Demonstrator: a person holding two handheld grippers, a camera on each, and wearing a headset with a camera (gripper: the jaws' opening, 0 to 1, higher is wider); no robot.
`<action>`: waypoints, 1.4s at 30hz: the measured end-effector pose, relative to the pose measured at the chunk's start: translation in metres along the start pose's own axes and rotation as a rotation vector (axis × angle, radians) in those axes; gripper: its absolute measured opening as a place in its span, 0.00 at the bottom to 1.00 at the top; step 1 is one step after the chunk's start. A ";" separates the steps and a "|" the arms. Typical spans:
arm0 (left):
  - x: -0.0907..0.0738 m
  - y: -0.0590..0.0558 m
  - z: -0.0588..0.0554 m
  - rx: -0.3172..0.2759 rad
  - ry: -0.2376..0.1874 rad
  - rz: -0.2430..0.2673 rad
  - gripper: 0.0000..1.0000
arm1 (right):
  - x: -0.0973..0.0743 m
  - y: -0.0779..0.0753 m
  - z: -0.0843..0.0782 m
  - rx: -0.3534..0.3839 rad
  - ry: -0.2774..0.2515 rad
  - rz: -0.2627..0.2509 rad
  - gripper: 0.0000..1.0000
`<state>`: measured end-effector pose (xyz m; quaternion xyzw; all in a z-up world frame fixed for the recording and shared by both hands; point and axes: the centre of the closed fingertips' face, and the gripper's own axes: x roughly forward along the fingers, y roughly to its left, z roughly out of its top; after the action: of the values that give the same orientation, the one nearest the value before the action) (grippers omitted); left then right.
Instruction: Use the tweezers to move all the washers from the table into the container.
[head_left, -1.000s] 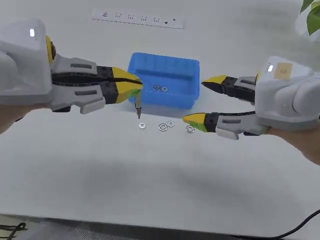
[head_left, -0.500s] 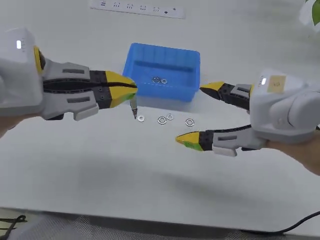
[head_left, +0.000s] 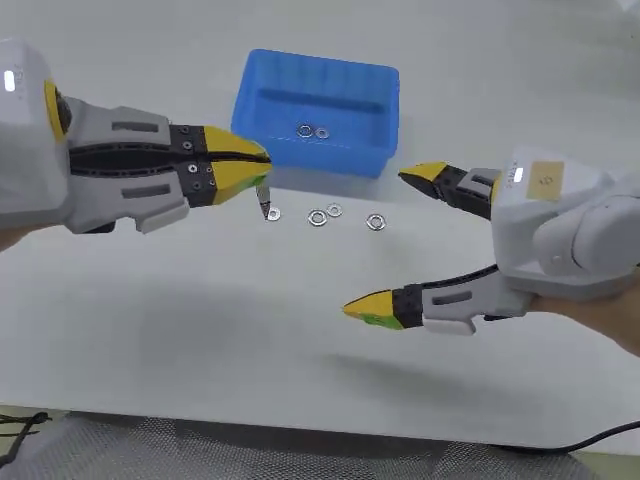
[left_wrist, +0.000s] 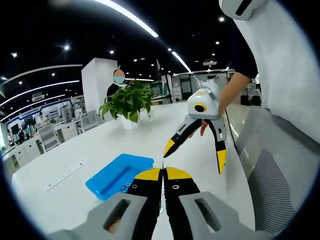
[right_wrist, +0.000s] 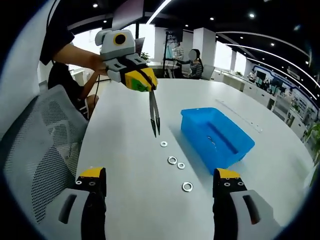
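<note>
Several steel washers (head_left: 317, 218) (right_wrist: 172, 160) lie in a loose row on the white table, just in front of the blue container (head_left: 318, 70) (right_wrist: 235, 131) (left_wrist: 112, 175). Two more washers (head_left: 313, 131) rest inside it. My left gripper (head_left: 262, 170) (left_wrist: 162, 172) (right_wrist: 142, 82) is shut on the tweezers (head_left: 266, 203) (right_wrist: 154, 114). They point down, with their tips right beside the leftmost washer (head_left: 274, 214). My right gripper (head_left: 378, 243) (right_wrist: 160, 174) (left_wrist: 195, 157) stands wide open to the right of the row, holding nothing.
A white power strip (left_wrist: 65, 175) (right_wrist: 240, 114) lies beyond the container. A potted plant (left_wrist: 127, 102) stands at the far end of the table. A mesh chair (right_wrist: 35, 150) sits by the near table edge (head_left: 300, 425). People stand in the background.
The tweezer tips have dropped closer to the leftmost washer. My right gripper has drawn back from the washers toward me, its jaws spread wider. The head camera has tilted.
</note>
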<state>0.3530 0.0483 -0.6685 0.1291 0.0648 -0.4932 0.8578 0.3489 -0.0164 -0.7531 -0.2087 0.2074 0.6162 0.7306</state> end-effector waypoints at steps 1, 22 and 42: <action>-0.001 0.001 -0.001 0.006 -0.003 -0.003 0.04 | 0.000 0.001 0.000 0.004 -0.001 0.003 0.90; 0.009 0.012 -0.019 -0.027 -0.013 -0.027 0.04 | 0.005 0.003 -0.015 0.062 0.002 0.035 1.00; 0.004 0.012 -0.029 -0.048 -0.007 -0.009 0.04 | 0.009 0.014 -0.017 0.078 0.012 0.070 1.00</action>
<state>0.3655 0.0592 -0.6951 0.1064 0.0743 -0.4959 0.8586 0.3353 -0.0164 -0.7725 -0.1764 0.2428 0.6315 0.7150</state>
